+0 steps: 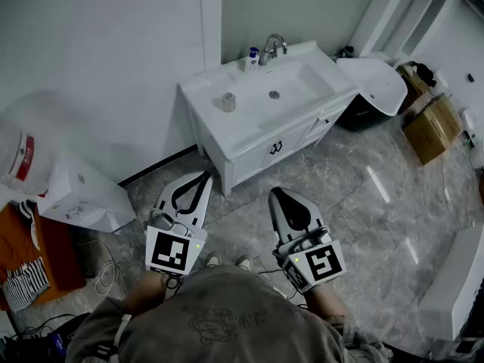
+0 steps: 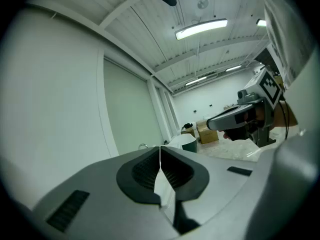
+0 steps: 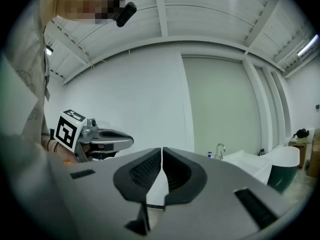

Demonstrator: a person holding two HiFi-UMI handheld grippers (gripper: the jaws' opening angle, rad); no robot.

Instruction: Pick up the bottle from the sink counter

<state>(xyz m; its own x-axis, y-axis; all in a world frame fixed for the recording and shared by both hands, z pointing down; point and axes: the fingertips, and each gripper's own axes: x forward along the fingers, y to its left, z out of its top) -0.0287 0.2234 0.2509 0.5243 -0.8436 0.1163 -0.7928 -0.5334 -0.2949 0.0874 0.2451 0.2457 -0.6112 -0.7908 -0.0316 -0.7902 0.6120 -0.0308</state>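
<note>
Left gripper, right gripper: fingers together, empty | bottle on sink counter, well apart from fingers

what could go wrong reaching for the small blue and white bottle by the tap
The small blue and white bottle stands close beside the chrome faucet at the back of the white sink counter, so jaws could strike the faucet or tip it.
A small grey cylindrical container sits nearer the front and might get knocked.
The left gripper and right gripper are both shut; one must open first.
</note>
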